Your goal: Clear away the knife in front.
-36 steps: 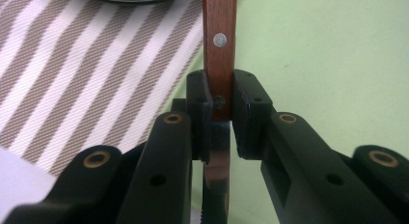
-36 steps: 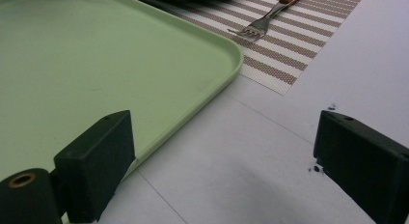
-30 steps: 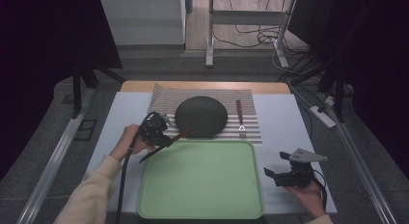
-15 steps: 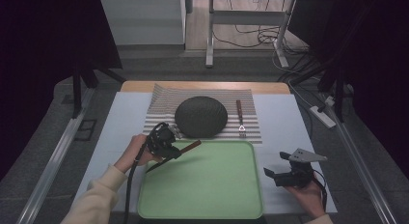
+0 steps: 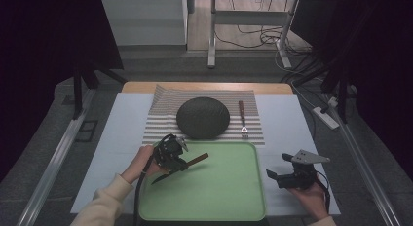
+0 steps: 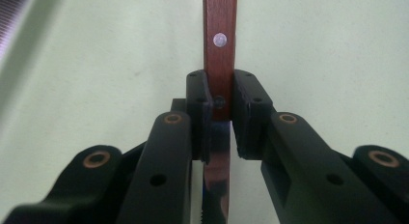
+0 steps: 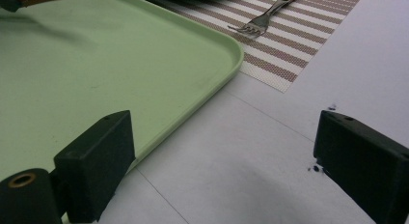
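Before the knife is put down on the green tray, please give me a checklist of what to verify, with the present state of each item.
1. Left gripper shut on the knife: ok, the jaws clamp it where the wooden handle meets the blade.
2. Knife above the green tray: ok.
3. Bare tray surface under the knife: ok.
4. Knife clear of the dark plate and fork: ok, both lie on the striped mat.
5. Right gripper out of the way: ok, open, beside the tray's right edge.
6. Height of the knife above the tray: cannot tell.
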A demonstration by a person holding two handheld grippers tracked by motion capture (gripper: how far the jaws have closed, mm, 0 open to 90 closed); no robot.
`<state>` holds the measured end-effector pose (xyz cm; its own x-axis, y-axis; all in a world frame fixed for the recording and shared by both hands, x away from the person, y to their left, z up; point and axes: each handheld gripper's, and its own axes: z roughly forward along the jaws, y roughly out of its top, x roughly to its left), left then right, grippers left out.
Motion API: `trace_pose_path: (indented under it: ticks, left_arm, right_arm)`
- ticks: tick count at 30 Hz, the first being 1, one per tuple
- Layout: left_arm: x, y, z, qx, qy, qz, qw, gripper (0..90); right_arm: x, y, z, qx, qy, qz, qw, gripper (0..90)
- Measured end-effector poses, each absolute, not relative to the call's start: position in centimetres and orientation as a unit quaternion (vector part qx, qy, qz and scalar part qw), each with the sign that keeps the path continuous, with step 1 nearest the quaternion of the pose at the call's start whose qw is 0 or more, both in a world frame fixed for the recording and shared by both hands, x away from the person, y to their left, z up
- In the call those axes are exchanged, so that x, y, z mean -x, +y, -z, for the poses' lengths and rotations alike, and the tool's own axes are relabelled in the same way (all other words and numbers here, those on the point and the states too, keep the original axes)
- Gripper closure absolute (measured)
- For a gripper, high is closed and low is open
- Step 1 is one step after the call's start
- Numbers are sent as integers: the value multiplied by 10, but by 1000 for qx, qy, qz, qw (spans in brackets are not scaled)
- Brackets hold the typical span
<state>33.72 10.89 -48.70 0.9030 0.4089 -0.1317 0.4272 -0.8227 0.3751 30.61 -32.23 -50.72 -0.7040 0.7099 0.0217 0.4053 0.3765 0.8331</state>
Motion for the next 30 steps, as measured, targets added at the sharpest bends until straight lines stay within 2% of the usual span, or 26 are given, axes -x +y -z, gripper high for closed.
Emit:
trace_pose_path:
  ticks: [11,27,28,30]
  left_arm:
    - [-315,100,499,-959,203,36,194,775]
    - [-311,101,503,-958,205,31,196,762]
    - [-312,102,502,-957,206,27,202,736]
    - [-313,103,500,-955,212,18,207,561]
  right_arm:
    - [-306,-322,507,-344,812,-439,173,74]
    - [-306,-322,508,-344,812,-438,173,74]
    - [-306,-322,508,-345,812,-437,173,74]
    - [-306,-322,508,-345,812,-437,173,74]
